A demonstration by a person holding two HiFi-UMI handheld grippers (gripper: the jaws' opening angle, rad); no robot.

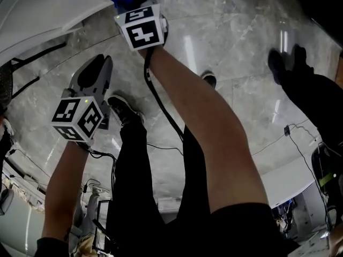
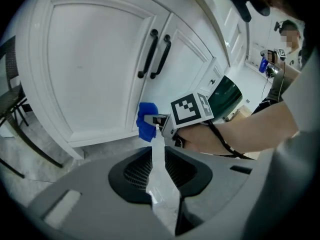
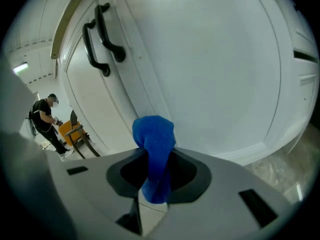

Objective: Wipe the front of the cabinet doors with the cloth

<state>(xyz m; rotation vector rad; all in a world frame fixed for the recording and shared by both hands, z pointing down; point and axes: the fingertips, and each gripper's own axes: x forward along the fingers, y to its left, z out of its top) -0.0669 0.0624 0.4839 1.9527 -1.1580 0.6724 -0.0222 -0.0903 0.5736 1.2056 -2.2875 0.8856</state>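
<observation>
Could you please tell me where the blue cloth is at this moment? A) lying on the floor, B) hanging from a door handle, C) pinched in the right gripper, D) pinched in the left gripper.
C: the right gripper view shows the blue cloth pinched between the jaws of the right gripper, close to the white cabinet door, while the left gripper has only a narrow gap between its jaws, with nothing in it.

The flat panels of the cabinet doors point(image 2: 95, 69) lay open to a sweep. Only the right gripper point(image 3: 156, 171), clamped on the cloth point(image 3: 155, 134), was in front of them, low near their foot. Two black handles point(image 2: 148, 54) stood proud where the doors met. A dark chair frame point(image 2: 12, 109) crowded the left door's outer edge. The left gripper point(image 2: 159, 159) hung clear of the doors, jaws slightly apart, nothing between them.
</observation>
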